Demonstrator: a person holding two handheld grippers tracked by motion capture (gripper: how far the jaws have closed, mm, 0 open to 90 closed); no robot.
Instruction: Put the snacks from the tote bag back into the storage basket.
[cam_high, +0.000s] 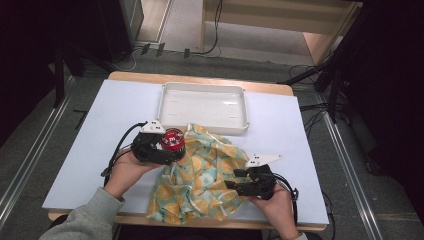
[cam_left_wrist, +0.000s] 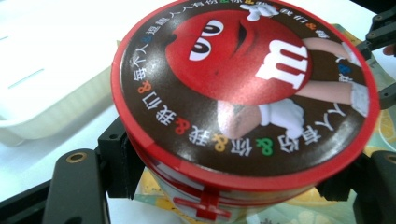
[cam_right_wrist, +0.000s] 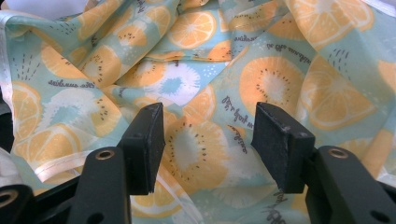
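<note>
Up at the left edge of the crumpled orange-print cloth (cam_high: 200, 175), the left gripper (cam_high: 167, 150) has its fingers (cam_left_wrist: 114, 158) clamped on the sides of a round red candy tin (cam_high: 173, 139), lid up, just in front of the white tray (cam_high: 202, 106) on the desk (cam_high: 90, 150). Over at the cloth's right edge, the right gripper (cam_high: 239, 179) hovers with its fingers (cam_right_wrist: 147, 140) spread apart above the fabric, gripping nothing, with the printed cloth visible in the gap between them.

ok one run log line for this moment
left gripper: shut on candy tin | right gripper: open over fruit-print cloth | tray: empty
</note>
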